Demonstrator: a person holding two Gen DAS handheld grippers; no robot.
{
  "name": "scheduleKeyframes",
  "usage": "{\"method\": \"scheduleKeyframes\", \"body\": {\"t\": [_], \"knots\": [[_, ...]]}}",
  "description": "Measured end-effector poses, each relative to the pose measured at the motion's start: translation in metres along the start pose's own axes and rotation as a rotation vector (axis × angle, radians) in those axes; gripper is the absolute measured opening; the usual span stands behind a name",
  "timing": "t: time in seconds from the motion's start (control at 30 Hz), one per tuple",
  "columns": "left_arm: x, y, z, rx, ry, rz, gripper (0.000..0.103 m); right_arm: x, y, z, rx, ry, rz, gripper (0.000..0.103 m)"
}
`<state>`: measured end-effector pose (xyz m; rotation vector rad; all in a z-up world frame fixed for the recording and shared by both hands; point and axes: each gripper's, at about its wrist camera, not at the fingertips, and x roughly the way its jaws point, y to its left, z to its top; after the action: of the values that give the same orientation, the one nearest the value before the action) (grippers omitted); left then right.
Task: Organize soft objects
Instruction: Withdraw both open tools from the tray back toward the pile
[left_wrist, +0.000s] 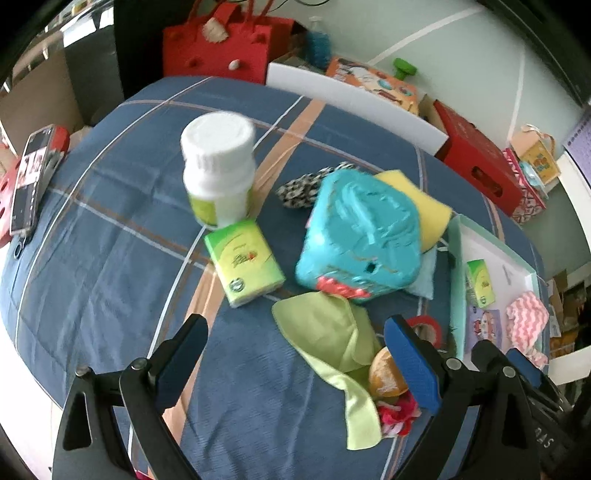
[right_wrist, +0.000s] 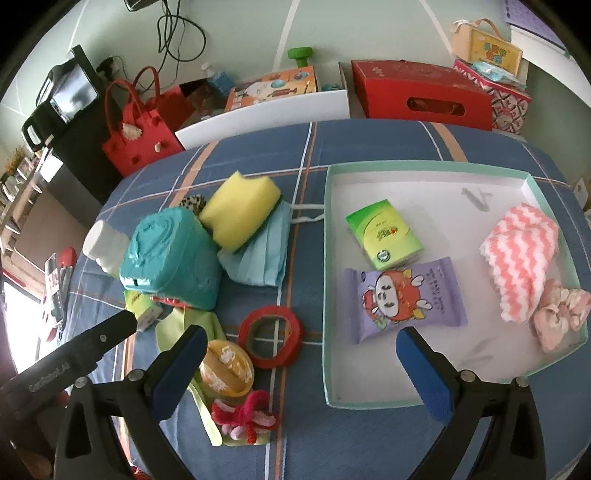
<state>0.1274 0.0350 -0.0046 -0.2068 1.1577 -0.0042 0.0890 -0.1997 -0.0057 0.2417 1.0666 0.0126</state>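
While both tools hang above the blue plaid cloth (right_wrist: 369, 443), I see my left gripper (left_wrist: 299, 363) spread wide with nothing between its blue pads, and my right gripper (right_wrist: 299, 369) likewise wide and empty.

Nearest my left gripper lies a crumpled lime-green microfibre cloth (left_wrist: 332, 354), draped partly under a round orange plastic lid (right_wrist: 227, 365) and beside a red and pink knotted yarn tie (right_wrist: 245, 413). Just beyond the lid sits a red roll of tape (right_wrist: 271, 336), lying flat.

Further out on the left, a small green and yellow tissue packet (left_wrist: 243, 262) lies on the cloth, and behind it a white plastic bottle with a screw cap (left_wrist: 218, 166) stands upright. Beside them a teal plastic-wrapped soft pack (left_wrist: 360, 236) sits tilted, resting against a yellow foam sponge (right_wrist: 240, 212), which lies on a light blue pleated face mask (right_wrist: 258, 258). A black and white patterned fabric piece (left_wrist: 306, 184) peeks from behind the teal pack.

On the right, a shallow white box with a mint-green rim (right_wrist: 327, 258) already holds a second green tissue packet (right_wrist: 384, 232), a purple cartoon-printed sachet (right_wrist: 402, 299), a pink and white zigzag towel (right_wrist: 521, 254) and a pale pink fabric bow (right_wrist: 557, 317).

Beyond the table edge I make out a red felt handbag (right_wrist: 136, 136) and a red cardboard carton (right_wrist: 421, 92).
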Motion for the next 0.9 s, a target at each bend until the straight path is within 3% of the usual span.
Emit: {"method": "scheduleKeyframes", "body": {"t": [0.17,0.57,0.73,0.9], "knots": [[0.007,0.008,-0.007,-0.008,0.012,0.030,0.096,0.002,0.005,-0.011,0.001,0.008,0.030,0.103],[-0.008,0.019,-0.023,-0.009,-0.057,0.054,0.096,-0.009,0.023,-0.032,-0.046,-0.044,0.055,0.103],[-0.007,0.026,-0.027,-0.021,-0.042,0.118,0.096,-0.011,0.028,-0.042,-0.068,-0.050,0.039,0.103],[-0.007,0.027,-0.029,-0.018,-0.035,0.134,0.096,-0.012,0.026,-0.048,-0.070,-0.057,-0.033,0.103]]}}
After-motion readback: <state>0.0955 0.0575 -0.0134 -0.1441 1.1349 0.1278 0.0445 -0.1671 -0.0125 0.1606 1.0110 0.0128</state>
